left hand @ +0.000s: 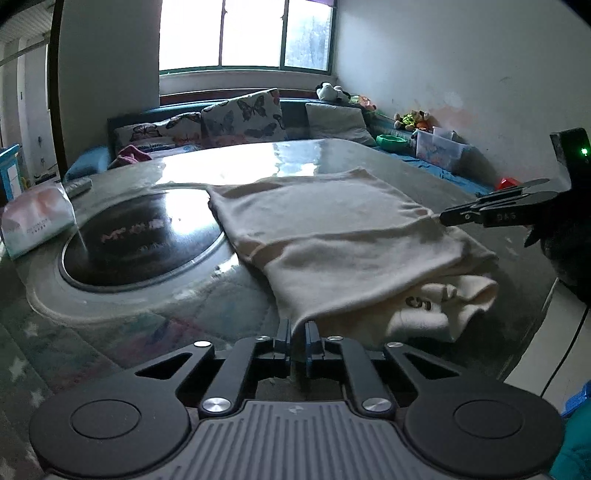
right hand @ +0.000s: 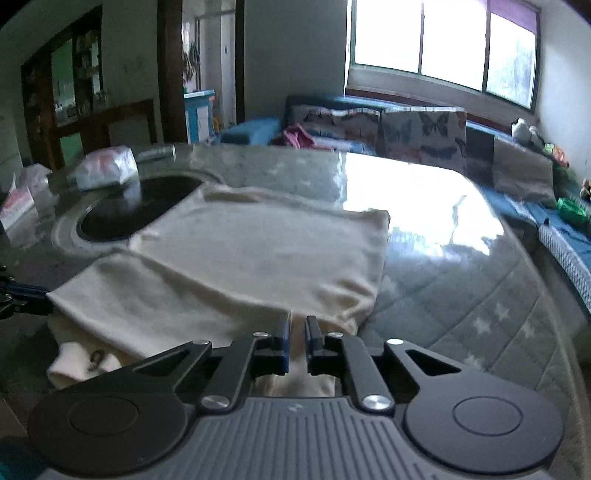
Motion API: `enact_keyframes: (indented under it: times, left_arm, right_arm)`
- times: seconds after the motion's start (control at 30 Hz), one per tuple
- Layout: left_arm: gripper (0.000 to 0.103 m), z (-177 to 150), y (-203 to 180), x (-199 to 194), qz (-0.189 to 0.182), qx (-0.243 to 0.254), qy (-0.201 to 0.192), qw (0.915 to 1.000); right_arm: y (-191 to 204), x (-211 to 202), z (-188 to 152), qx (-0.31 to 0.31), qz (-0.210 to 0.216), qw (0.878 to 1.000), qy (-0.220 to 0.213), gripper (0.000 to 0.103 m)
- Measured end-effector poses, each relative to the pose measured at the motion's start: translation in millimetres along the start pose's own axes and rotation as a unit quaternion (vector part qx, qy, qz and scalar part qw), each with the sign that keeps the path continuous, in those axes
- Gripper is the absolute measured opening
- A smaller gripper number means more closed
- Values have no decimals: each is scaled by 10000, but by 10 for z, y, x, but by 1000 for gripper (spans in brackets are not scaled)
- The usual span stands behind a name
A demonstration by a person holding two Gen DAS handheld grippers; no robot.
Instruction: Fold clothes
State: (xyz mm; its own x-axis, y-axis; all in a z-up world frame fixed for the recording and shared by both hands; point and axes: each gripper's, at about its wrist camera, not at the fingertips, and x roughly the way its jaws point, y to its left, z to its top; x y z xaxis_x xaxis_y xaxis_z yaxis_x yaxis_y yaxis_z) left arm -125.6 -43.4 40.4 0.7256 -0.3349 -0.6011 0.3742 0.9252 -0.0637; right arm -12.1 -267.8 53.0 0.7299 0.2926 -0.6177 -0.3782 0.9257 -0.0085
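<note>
Where the room opens behind the work area, a window [left hand: 245, 33] lights a blue sofa [left hand: 436, 162] that runs along two walls, with butterfly-print cushions [left hand: 240, 114] and soft toys [left hand: 332, 91] on it.

Tabletop [left hand: 147, 325]: large, covered in a quilted star-patterned cloth under a glossy clear sheet; strong glare on the far half. Far and right portions bare, giving open room beyond the garment; near edge lies just below both tongs.

Round dark inset [left hand: 144, 240]: set in the tabletop's left half, ringed by a pale rim. The garment's left edge overlaps its right side.

Cream garment [left hand: 332, 240]: lies on the tabletop, partly folded, upper layer doubled over a lower one. A bunched part with dark lettering [left hand: 421, 301] sticks out at the near right corner in the left wrist view. Far edge straight and flat.

Tissue pack [left hand: 35, 218]: left of the inset, well apart from the garment. A second soft pack [right hand: 22, 192] sits at the tabletop's far left edge in the right wrist view.

Grey flat object [left hand: 75, 184]: behind the tissue pack; kind cannot be told.

Left tongs [left hand: 297, 338]: fingers nearly together, clamped on the garment's near corner.

Right tongs [right hand: 297, 334]: fingers nearly together, pinching the garment's edge; seen from the side in the left wrist view, tip on the fold's right edge.
</note>
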Motion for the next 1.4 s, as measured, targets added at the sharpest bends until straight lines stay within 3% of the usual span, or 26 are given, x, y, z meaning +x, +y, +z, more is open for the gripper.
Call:
enact_keyframes:
  times: [0.27,0.47,0.63,0.87,1.0,1.13,1.3,1.4]
  left_arm:
    - [9,449,24,161,-280,-168,-359,9988]
    - [9,656,-14,698,-329,-197,-189,9991]
    - [10,554,47,976,-191,-204,79,9996]
    - [10,524,-51,849,-200,80,-19,9998]
    - [12,484,-142,705,-260,290,-38,9992]
    - [25,360,-275,457,-332,785,-26,9964]
    - [29,129,-419,214,-455,1336,99,9899]
    - [40,30,-505,155,-532,1680,67,9843]
  right_arm:
    - [112,85,104,-249,377,9989,-136,9]
    - [181,278,68,-370,476,9982,-27,9]
    - [116,310,10,-381,440,9983,81,9]
    - [176,43,-14,-645,682,9956,42,16]
    - [183,20,-134,-700,700,9947,261,16]
    - [181,-88,-188,-737,663,9948,246,17]
    - [207,-83,-226,-903,661,9932,332,18]
    - [218,-114,-221,-978,671,9924,324,19]
